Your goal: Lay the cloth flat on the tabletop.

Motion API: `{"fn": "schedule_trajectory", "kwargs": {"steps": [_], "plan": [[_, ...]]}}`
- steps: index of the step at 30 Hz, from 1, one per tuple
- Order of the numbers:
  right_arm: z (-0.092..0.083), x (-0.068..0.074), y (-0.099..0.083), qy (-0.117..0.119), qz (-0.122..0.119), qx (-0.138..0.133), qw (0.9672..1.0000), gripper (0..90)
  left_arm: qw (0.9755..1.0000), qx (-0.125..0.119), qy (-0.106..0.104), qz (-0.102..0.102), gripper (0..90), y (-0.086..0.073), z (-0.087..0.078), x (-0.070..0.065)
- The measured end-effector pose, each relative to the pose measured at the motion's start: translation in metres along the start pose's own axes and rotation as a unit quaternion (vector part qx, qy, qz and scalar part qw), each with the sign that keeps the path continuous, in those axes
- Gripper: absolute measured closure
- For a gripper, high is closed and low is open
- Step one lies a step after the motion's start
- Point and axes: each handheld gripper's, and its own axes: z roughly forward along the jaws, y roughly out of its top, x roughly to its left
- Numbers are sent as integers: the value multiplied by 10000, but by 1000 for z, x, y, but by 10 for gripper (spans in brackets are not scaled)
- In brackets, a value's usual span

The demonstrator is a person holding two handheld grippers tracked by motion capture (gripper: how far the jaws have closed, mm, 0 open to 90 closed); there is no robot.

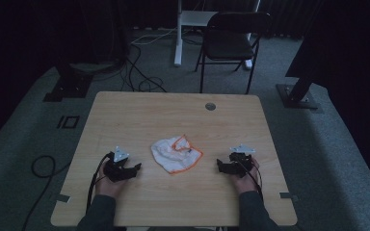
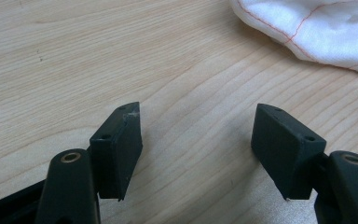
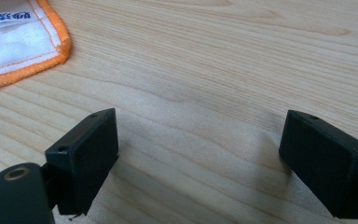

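I count one cloth, two grippers and one desk in front of me. The cloth is white with an orange hem, crumpled in a heap near the middle of the desk, a little toward my edge, with a small label showing in the right gripper view. The left gripper sits at about 8 o'clock from the cloth, near it but not touching; its fingers stand wide apart with only bare wood between them, and the cloth lies at 1 o'clock beyond them. The right gripper sits at about 4 o'clock from the cloth, also clear of it; its fingers are spread wide and hold nothing, with the cloth's orange corner at 10 o'clock ahead of them. Nothing lies between either gripper and the cloth. A round grommet sits at 12 o'clock on the desk, and one black chair stands on the floor beyond it.
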Motion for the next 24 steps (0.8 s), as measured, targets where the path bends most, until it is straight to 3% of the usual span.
{"fn": "schedule_trajectory", "kwargs": {"steps": [13, 19, 24], "plan": [[0, 1, 0, 61, -58, -2, 10000, 117, 10000, -4, 67, -57, 346, 0, 0, -2], [-1, 2, -1, 65, -81, -26, 9999, 135, 9999, -53, 104, -120, 465, 0, -1, 0], [-1, 2, -1, 63, -78, -26, 9999, 135, 9998, 47, 70, -158, 498, 3, -2, 0]]}}
